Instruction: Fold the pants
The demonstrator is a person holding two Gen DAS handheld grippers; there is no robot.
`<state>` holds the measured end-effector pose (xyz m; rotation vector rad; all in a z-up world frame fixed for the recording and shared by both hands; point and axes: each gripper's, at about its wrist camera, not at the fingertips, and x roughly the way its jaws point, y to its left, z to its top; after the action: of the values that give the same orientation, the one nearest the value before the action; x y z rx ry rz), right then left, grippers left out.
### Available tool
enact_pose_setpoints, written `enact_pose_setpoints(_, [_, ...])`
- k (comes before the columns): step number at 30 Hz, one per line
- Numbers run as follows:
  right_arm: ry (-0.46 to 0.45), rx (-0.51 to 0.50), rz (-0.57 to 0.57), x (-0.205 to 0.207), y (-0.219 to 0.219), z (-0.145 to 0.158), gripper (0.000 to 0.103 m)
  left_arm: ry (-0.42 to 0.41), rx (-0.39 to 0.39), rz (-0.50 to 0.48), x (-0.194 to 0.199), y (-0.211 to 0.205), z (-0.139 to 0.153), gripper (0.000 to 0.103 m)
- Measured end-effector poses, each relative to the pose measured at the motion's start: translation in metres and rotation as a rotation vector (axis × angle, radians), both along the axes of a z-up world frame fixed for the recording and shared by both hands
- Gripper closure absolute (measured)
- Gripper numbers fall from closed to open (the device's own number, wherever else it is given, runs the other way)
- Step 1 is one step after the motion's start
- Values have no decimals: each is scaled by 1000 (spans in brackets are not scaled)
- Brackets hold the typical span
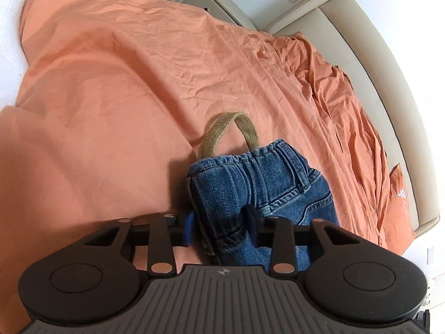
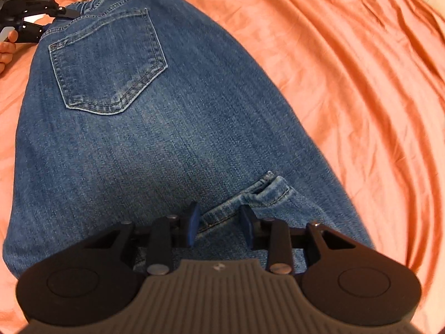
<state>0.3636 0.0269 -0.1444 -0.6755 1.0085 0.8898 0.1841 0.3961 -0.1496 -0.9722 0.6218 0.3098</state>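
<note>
My main worry sits at the jeans (image 2: 155,139): in the right wrist view the hem (image 2: 250,197) lies between the pads of my right gripper (image 2: 221,224), but the jaws stand partly open and are not pinching it, so the hem could slide out if I lift now. On the left, my left gripper (image 1: 222,228) has its pads pressed on the folded waist edge; the denim is thick there, and one layer could slip free and spoil the fold. The jeans are blue denim, back pocket (image 2: 108,64) up, lying on the orange sheet (image 1: 139,69) of a bed, with a tan strap (image 1: 228,133) looping out at the waistband.
</note>
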Motion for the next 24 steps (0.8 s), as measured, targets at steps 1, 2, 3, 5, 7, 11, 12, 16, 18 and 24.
enact_pose_setpoints(1, [8,5,-5,1,0,-1,72,-3,8,6,0,-2,2,74])
enact_pose_setpoints(2, [13,10,-11,2,-1,-2,72,-10,23,13,-1,-4,4,77])
enact_pose_setpoints(3, [14,13,-16,2,-1,-2,72,-21,43,18,-2,-8,9,82])
enact_pose_setpoints(5, [7,16,-23,0,-1,-1,72,-42,107,20,-4,-18,21,84])
enact_pose_setpoints(7, [-6,17,-33,-3,-2,1,72,-50,203,1,-4,-32,39,85])
enact_pose_setpoints(11, [-43,61,-70,-11,-12,20,76,-109,345,-50,-8,-66,84,86])
enact_pose_setpoints(12, [-54,77,-82,-14,-19,28,76,-118,393,-69,-8,-78,97,86])
enact_pose_setpoints(16, [-56,139,-119,-31,-48,57,76,-142,619,-186,1,-145,146,86])
enact_pose_setpoints(18, [-57,161,-149,-41,-66,70,76,-152,717,-252,4,-185,166,86])
enact_pose_setpoints(24, [-65,233,-261,-71,-127,90,76,-171,946,-455,11,-317,187,86])
